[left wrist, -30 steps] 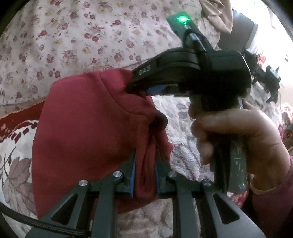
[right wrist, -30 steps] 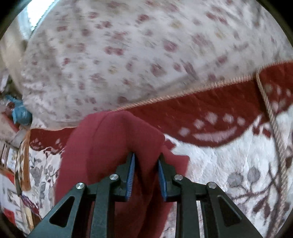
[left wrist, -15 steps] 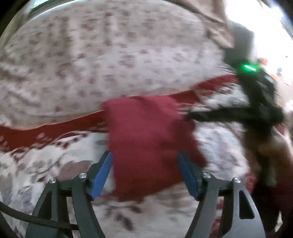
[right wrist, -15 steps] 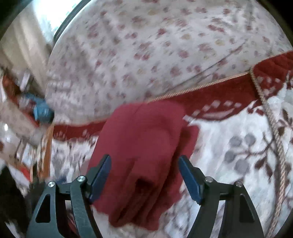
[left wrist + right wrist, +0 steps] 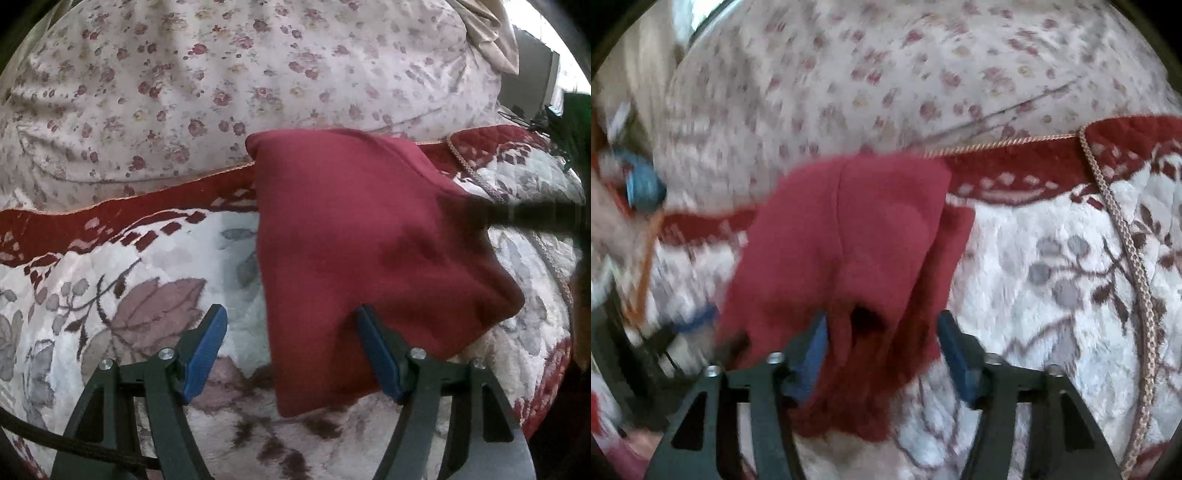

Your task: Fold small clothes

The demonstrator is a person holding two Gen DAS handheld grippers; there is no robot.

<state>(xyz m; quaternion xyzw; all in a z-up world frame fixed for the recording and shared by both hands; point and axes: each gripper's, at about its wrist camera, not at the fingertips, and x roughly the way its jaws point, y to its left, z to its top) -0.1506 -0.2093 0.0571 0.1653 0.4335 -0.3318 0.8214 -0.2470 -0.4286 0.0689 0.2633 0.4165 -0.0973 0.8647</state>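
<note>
A dark red small garment (image 5: pixel 351 240) lies folded on the bed blanket. My left gripper (image 5: pixel 291 314) is open at the garment's near left edge; its right finger (image 5: pixel 376 350) rests over the cloth and the left finger stands over bare blanket. In the right wrist view the garment (image 5: pixel 857 240) shows layered folds. My right gripper (image 5: pixel 882 321) has the garment's near end loosely between its jaws, which are closing, pads apart from the cloth. The right gripper shows as a dark blur (image 5: pixel 535 216) at the garment's right side.
A white blanket with leaf pattern (image 5: pixel 147 314) and a red border (image 5: pixel 110 218) covers the bed. Behind it lies a floral sheet (image 5: pixel 221 92). A braided cord trim (image 5: pixel 1126 240) runs down the right. A blue object (image 5: pixel 642 184) sits at the far left.
Both grippers were shut on the raised garment a second ago; both have opened and let go. The garment now lies folded on the blanket. The left gripper has shifted left.
</note>
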